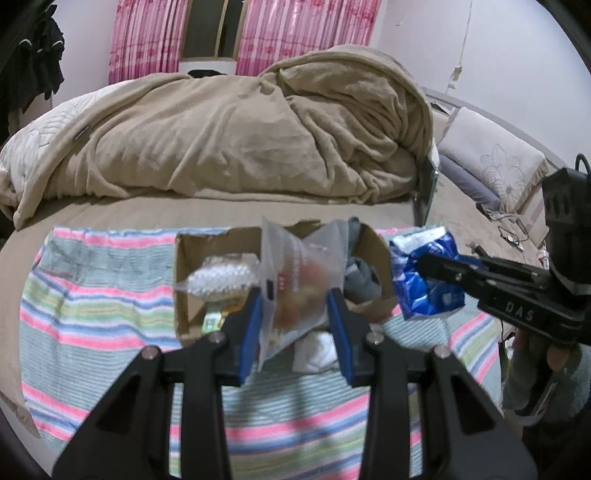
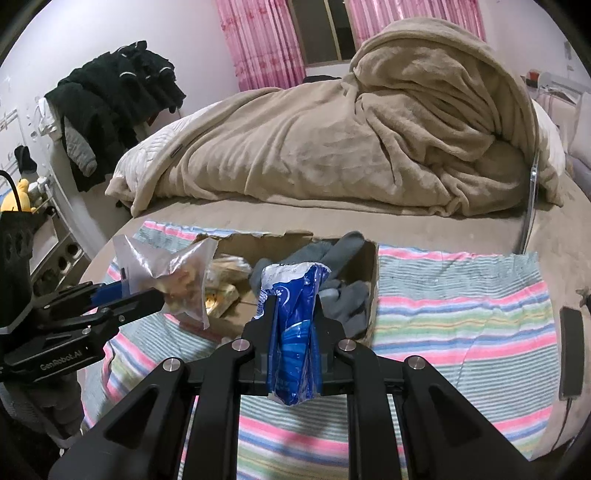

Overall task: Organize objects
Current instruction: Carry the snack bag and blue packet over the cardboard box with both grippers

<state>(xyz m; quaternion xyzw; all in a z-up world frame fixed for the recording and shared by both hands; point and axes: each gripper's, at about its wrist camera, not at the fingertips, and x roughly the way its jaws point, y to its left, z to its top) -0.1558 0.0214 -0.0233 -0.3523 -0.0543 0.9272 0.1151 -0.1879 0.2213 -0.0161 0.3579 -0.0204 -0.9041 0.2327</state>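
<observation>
While each clamped: two packets [image 1: 295,284], two grippers [image 1: 295,314].

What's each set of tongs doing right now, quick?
Left tongs: closed on a clear plastic bag of snacks.
Right tongs: closed on a crumpled blue and white plastic packet.

Ahead of me stands a bed [image 2: 258,218] with a rumpled tan blanket [image 2: 369,147] heaped on it. Behind the bed, pink curtains [image 1: 147,40] flank a dark window [image 1: 212,29]. Left of the bed, dark clothes [image 2: 110,107] hang against a pale wall [image 2: 203,48].
</observation>
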